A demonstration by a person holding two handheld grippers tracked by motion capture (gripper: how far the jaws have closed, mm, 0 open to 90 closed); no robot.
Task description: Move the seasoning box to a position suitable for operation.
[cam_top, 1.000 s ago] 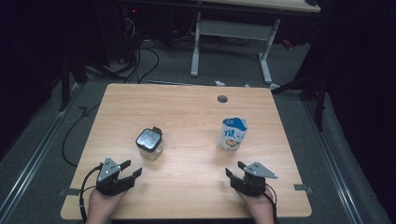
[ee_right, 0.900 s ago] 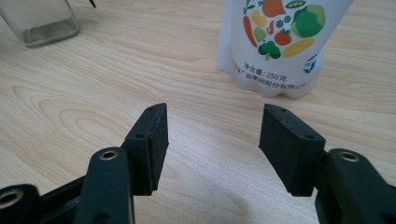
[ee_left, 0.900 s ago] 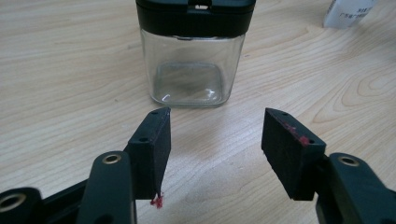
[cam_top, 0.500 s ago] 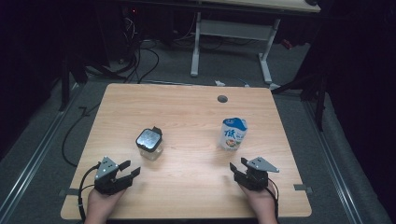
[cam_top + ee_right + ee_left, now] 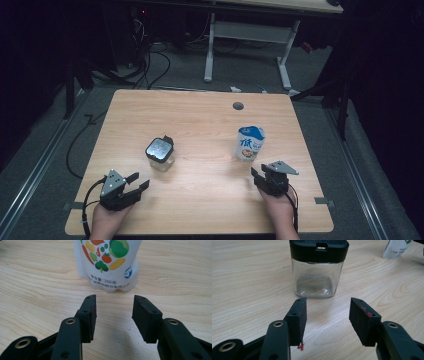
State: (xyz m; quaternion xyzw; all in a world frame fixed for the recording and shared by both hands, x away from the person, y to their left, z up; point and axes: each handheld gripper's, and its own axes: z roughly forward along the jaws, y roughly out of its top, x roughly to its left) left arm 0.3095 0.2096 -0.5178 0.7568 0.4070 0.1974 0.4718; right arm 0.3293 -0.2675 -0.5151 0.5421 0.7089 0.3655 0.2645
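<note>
Clear glass forms the body of the square jar (image 5: 160, 154), which stands upright and empty under a black clip lid on the left half of the table (image 5: 200, 120), a little nearer the near edge than the far one. In the left gripper view the jar (image 5: 318, 267) rises straight ahead of the left gripper (image 5: 328, 312), just beyond its tips and not touching them. That gripper's fingers (image 5: 299, 317) are spread with only bare wood between them; flecks of red cling to the pads. In the high view the left gripper (image 5: 137, 182) rests near the near left corner, held in a hand (image 5: 105, 220) that comes in over the near edge.

The white stand-up pouch (image 5: 249, 144), printed with vegetables and blue lettering, stands upright on the right half of the table, well apart from the jar. The right gripper (image 5: 257, 175) sits just on the near side of it, close to the near edge, in the other hand (image 5: 280, 212). In the right gripper view the pouch (image 5: 108, 265) is just past the right gripper (image 5: 113, 312), whose fingers (image 5: 88, 315) have just been closing yet remain apart, gripping nothing; the pouch lies beyond them, not between them.

A round cable hole (image 5: 238, 106) sits near the far edge.
</note>
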